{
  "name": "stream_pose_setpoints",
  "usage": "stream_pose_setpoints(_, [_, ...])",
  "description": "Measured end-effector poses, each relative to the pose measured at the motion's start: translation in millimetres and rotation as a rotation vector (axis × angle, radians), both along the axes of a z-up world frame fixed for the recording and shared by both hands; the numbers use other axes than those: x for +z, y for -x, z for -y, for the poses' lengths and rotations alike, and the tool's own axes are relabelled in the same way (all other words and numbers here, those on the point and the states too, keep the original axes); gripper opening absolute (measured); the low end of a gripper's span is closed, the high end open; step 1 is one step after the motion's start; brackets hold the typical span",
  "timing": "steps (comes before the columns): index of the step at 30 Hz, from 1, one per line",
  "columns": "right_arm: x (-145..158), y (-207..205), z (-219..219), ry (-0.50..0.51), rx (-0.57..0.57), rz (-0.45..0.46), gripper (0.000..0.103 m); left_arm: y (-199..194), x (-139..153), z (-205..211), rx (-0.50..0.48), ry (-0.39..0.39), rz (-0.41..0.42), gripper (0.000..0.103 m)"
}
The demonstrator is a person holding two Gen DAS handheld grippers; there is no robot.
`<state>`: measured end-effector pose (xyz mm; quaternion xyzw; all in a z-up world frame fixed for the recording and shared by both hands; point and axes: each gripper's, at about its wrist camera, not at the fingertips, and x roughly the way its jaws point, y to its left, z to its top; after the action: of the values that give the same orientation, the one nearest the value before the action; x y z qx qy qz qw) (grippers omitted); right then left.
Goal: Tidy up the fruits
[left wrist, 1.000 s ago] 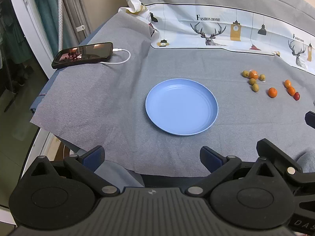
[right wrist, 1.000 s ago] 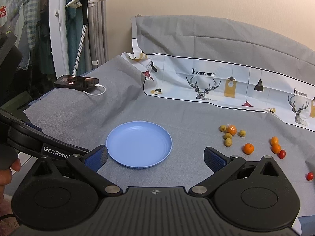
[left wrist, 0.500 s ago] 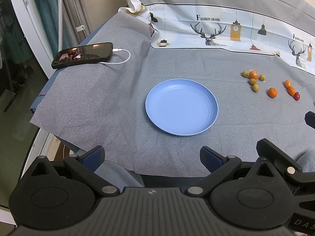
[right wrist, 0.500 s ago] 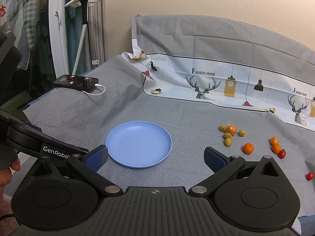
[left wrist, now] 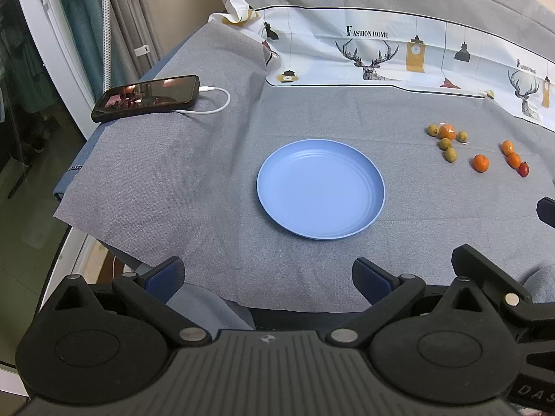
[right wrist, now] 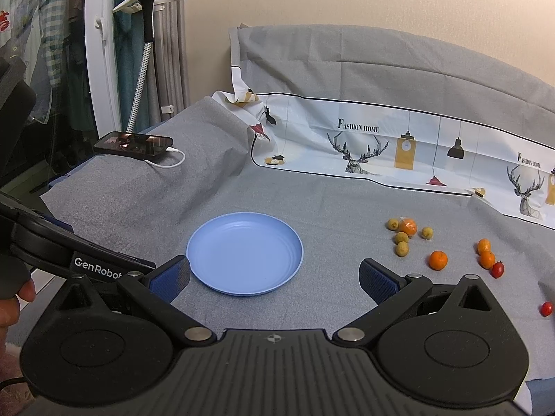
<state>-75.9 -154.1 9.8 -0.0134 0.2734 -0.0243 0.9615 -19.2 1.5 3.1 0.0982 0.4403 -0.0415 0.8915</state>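
While both grippers hang back at the near edge of the table (left wrist: 208,180), fingers spread wide and holding nothing, a blue plate (left wrist: 321,189) sits bare at centre. The fruits (left wrist: 447,138), small oranges, greenish ones and red tomatoes, lie scattered well to the right of the plate. The right gripper (right wrist: 274,277) is nearer them and looks best placed to reach first, closing gently on one round fruit at a time so it does not roll. The left gripper (left wrist: 267,275) waits. Nothing has shifted from the frames a second earlier.
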Motion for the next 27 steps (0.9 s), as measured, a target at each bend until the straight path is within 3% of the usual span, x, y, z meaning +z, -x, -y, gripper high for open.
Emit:
stream_pose_setpoints(9, [-3,-3,6,-0.025,-0.006,-0.016,0.103,-6,-2,4,-0.003,-0.011,-0.019,0.103])
stream_pose_setpoints(14, [-8,-11,25,-0.063,-0.063,-0.040,0.103,-17,-7,15,-0.033,0.008,-0.067,0.103])
stream_pose_setpoints(18, [-15,-13,70,-0.123,-0.232,-0.029,0.103,-35,-12,43,-0.096,0.019,-0.095,0.103])
stream_pose_setpoints(23, [-37,-7,154,-0.191,-0.559,-0.017,0.103,-70,-27,95,-0.179,0.072,-0.168,0.103])
stream_pose_setpoints(27, [-58,-3,228,-0.228,-0.805,0.009,0.103,-102,-48,152,-0.236,0.064,-0.192,0.103])
